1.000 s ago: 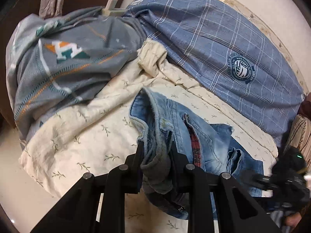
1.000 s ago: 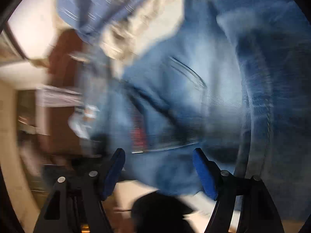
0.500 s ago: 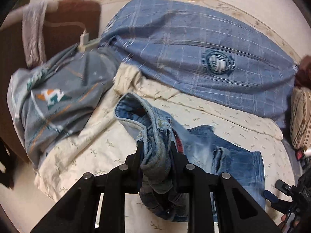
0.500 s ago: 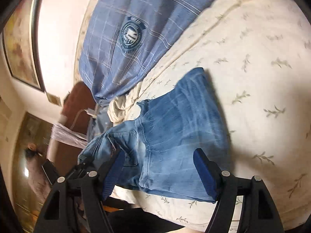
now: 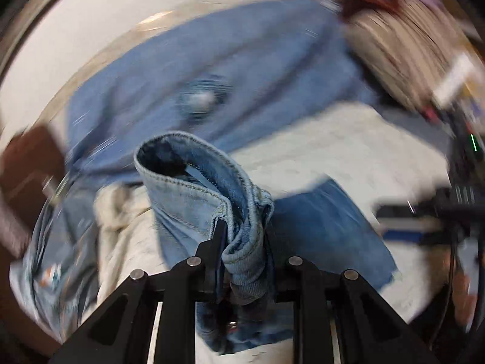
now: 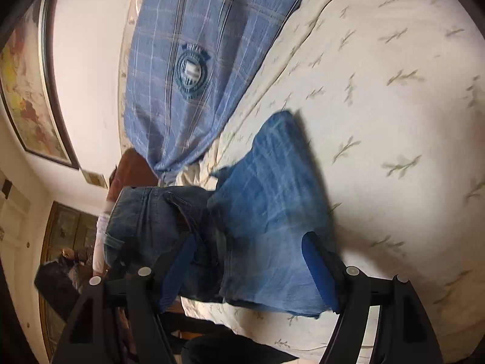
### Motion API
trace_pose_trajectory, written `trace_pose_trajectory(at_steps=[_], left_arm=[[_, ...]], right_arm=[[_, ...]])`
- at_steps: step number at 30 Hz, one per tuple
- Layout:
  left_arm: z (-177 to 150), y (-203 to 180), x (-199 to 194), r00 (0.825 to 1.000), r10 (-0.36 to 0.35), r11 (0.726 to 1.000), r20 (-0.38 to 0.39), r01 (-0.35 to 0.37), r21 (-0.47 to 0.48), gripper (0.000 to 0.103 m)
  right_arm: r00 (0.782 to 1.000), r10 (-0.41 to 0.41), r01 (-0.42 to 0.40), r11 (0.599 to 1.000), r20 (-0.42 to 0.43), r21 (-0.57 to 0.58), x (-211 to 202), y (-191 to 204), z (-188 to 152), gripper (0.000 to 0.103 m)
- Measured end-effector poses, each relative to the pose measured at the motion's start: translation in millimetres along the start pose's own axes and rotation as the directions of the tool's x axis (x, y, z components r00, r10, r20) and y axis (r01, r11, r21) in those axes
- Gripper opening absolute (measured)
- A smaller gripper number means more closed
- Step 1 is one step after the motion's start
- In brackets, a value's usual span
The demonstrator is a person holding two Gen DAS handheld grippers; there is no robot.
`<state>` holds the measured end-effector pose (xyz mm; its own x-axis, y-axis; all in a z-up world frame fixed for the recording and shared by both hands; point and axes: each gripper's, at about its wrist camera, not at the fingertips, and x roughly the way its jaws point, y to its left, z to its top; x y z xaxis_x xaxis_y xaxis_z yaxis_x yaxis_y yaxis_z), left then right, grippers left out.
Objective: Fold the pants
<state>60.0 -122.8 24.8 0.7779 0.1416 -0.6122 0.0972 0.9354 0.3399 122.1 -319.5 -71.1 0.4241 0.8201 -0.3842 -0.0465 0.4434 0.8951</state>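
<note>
The blue denim pants (image 5: pixel 188 194) lie on the bed, with their waistband bunched and lifted. My left gripper (image 5: pixel 244 233) is shut on that waistband fold, and its jaws are closing tighter on the cloth. The pants' darker leg (image 5: pixel 327 221) trails flat on the sheet to the right. In the right wrist view the pants (image 6: pixel 272 182) stretch from the lifted waist at the left to a leg end near the bottom. My right gripper (image 6: pixel 248 242) is open just above that leg, its blue pads apart and not pressing. It also shows blurred in the left wrist view, right gripper (image 5: pixel 424 212).
A cream leaf-print sheet (image 6: pixel 394 91) covers the bed. A blue plaid cover (image 6: pixel 188 45) lies along the wall side. A grey printed garment (image 5: pixel 51 257) is bunched at the left, a striped cushion (image 5: pixel 403 45) at the upper right. A framed map (image 6: pixel 24 91) hangs on the wall.
My left gripper swung sideways and rolled, carrying the waistband; its view is now blurred. My right gripper pulled back from close over the denim, then settled over the leg end.
</note>
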Motion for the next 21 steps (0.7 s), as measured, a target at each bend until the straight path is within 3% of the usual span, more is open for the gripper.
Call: trace_pose_trajectory(at_steps=[4,7,9,10,12,14,16,17,19,21], left_arm=[[-8.0,-62.1,35.9,0.988,-0.092,0.974,-0.123,0.115,0.194,0.022],[-28.7,-101.2,66.9,0.954,-0.134,0.922,-0.268,0.219,0.32,0.031],[-30.5,-109.4,64.8,0.969,-0.095,0.909,-0.229,0.178,0.377,0.037],[-27.2,-107.3,63.0,0.966,-0.108,0.914,-0.234,0.19,0.36,0.041],[-17.1,-92.3,57.8,0.943,-0.202,0.929,-0.265,0.27,0.253,0.049],[-7.3,-67.3,42.2,0.916,-0.321,0.929,-0.238,0.353,0.106,0.059],[-2.1,-31.8,16.7,0.898,-0.418,0.908,-0.139,0.416,-0.047,0.075],[-2.3,-14.0,2.8,0.891,-0.448,0.892,-0.077,0.439,-0.108,0.077],[-9.3,28.6,-18.4,0.891,-0.452,0.862,0.049,0.45,-0.232,0.086],[-25.2,69.8,-24.6,0.917,-0.375,0.842,0.137,0.399,-0.364,0.092]], right_arm=[[0.998,0.002,-0.004,0.999,0.055,0.033,-18.3,-11.3,6.0,0.077],[0.997,-0.001,-0.004,0.998,0.082,0.056,-28.2,-19.4,9.4,0.077],[0.996,-0.007,0.0,0.997,0.089,0.073,-31.3,-25.0,10.9,0.077],[0.996,-0.009,0.001,0.997,0.09,0.082,-32.7,-28.3,11.6,0.077],[0.996,-0.012,0.003,0.995,0.094,0.097,-31.6,-30.3,12.4,0.077],[0.996,-0.013,0.004,0.996,0.092,0.089,-30.0,-28.2,12.1,0.077],[0.996,-0.014,0.009,0.998,0.09,0.054,-27.4,-21.2,10.3,0.079],[0.996,-0.02,0.017,0.999,0.091,0.034,-26.2,-16.9,9.2,0.079],[0.995,-0.045,0.048,0.998,0.09,-0.027,-22.5,-5.8,6.2,0.079],[0.994,-0.059,0.066,0.995,0.087,-0.075,-20.0,3.8,2.1,0.079]])
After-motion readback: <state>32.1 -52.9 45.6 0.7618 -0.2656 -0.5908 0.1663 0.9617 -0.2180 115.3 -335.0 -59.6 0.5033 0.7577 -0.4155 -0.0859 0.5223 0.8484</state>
